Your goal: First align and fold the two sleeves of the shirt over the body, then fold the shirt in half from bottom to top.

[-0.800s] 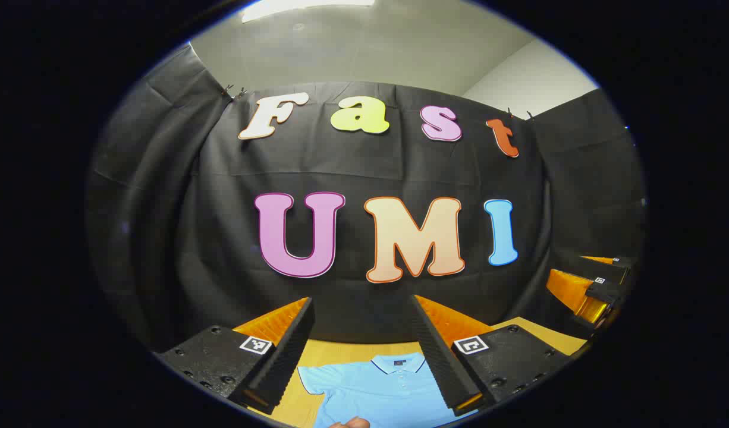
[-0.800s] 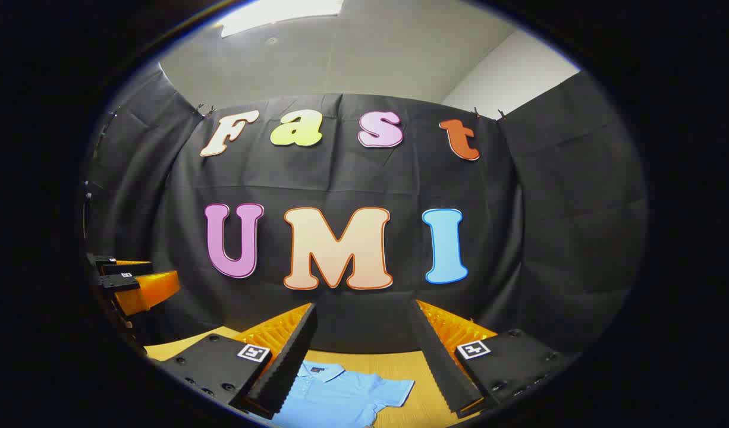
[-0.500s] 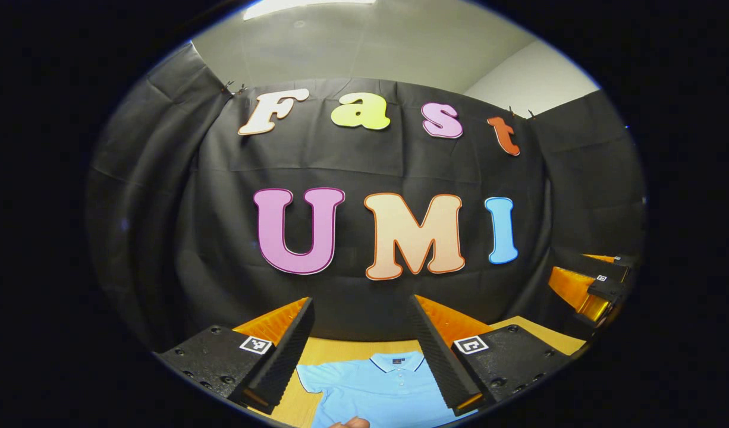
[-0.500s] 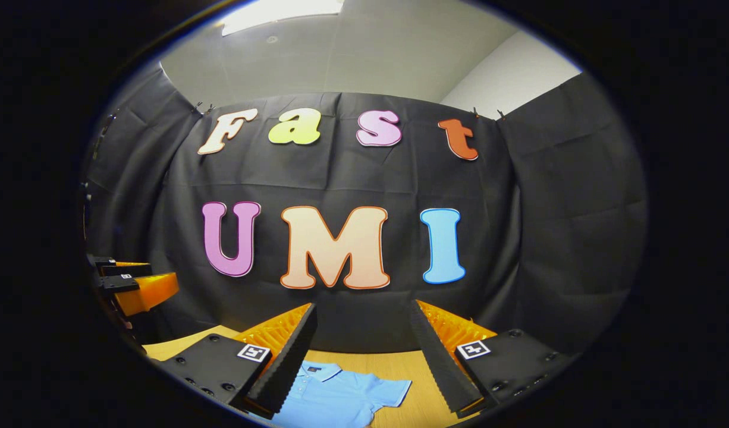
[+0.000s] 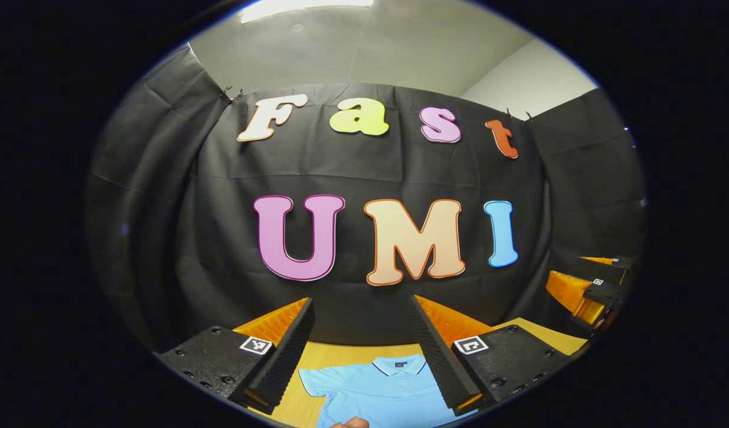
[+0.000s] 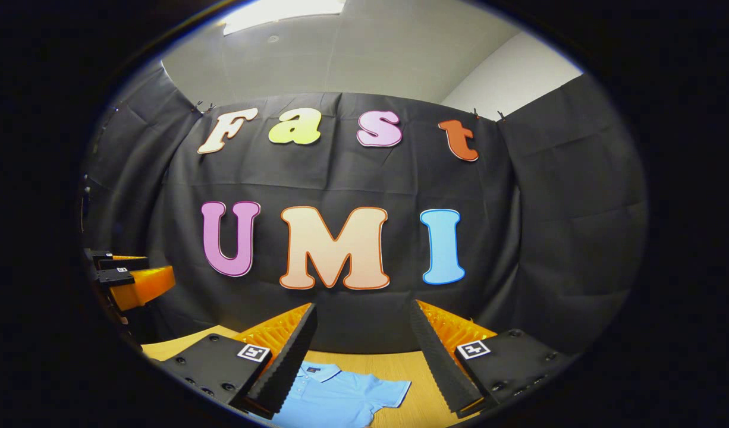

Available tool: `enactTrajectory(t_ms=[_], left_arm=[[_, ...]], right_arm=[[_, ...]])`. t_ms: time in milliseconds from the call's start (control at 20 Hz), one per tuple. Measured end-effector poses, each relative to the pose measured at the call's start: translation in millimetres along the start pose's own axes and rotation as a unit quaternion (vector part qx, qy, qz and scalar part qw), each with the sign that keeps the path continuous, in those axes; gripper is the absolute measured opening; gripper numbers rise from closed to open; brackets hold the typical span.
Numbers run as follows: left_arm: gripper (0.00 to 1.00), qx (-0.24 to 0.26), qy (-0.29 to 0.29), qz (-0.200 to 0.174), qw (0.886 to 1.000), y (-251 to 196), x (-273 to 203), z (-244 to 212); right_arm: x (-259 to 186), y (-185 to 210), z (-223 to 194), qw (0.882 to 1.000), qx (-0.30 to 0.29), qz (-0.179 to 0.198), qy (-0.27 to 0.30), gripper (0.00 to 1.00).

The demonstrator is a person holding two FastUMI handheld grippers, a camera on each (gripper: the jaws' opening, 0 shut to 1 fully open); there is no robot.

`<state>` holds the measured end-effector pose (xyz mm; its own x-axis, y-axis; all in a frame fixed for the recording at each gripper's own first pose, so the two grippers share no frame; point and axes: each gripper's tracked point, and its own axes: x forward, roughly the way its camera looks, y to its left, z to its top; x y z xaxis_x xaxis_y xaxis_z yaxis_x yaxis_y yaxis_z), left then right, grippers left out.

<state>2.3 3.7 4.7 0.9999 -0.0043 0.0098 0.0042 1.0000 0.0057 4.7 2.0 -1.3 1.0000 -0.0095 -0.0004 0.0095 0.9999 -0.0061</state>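
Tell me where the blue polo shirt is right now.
The blue polo shirt lies flat on the wooden table, collar toward the wall, seen between the open left gripper fingers.

A light wooden table is carrying the load here, its pale grain showing in the left gripper view and again in the right gripper view, where its far edge is running up against the booth's black cloth wall. A light blue polo shirt is lying directly on it, spread flat with its front up, the collar pointing toward the wall and the buttoned placket running down the middle. In the right gripper view the shirt is showing one short sleeve stretched out sideways across the bare wood.
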Motion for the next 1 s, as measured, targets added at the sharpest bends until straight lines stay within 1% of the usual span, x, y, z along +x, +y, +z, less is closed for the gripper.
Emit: enactTrajectory(t_ms=[50,100,150,200,300,450,600,650,700,900,1000], left_arm=[[0.96,-0.001,0.002,0.001,1.000,1,0,-2],[0.93,-0.002,0.004,0.003,1.000,2,-1,-4],[0.93,-0.004,0.006,0.004,1.000,3,-1,-5],[0.96,-0.003,0.007,0.006,1.000,4,-2,-6],[0.93,-0.002,0.008,0.010,1.000,5,-3,-7],[0.94,0.000,0.009,0.016,1.000,7,-4,-7],[0.94,0.003,0.012,0.025,1.000,9,-4,-9],[0.96,0.005,0.012,0.029,1.000,10,-4,-9],[0.94,0.008,0.013,0.033,0.999,11,-4,-9],[0.94,0.016,0.016,0.045,0.999,15,0,-9],[0.94,0.022,0.020,0.054,0.998,17,2,-11]], right_arm=[[1,-1,-2,1.000,-0.001,0.000,0.001,0.98],[2,0,-3,1.000,-0.003,0.001,0.002,0.98],[3,-1,-6,1.000,-0.005,0.002,0.004,0.98],[4,-3,-8,1.000,-0.008,0.001,0.007,0.98],[11,-7,-15,1.000,-0.010,0.002,0.013,0.98],[24,-14,-30,1.000,-0.012,0.005,0.029,0.98],[42,-25,-56,0.998,-0.012,0.006,0.059,0.96],[48,-29,-63,0.998,-0.013,0.005,0.067,0.98],[55,-34,-72,0.997,-0.014,0.004,0.073,0.98],[79,-52,-114,0.994,-0.034,0.000,0.108,0.98],[91,-55,-136,0.992,-0.036,0.004,0.125,0.98]])
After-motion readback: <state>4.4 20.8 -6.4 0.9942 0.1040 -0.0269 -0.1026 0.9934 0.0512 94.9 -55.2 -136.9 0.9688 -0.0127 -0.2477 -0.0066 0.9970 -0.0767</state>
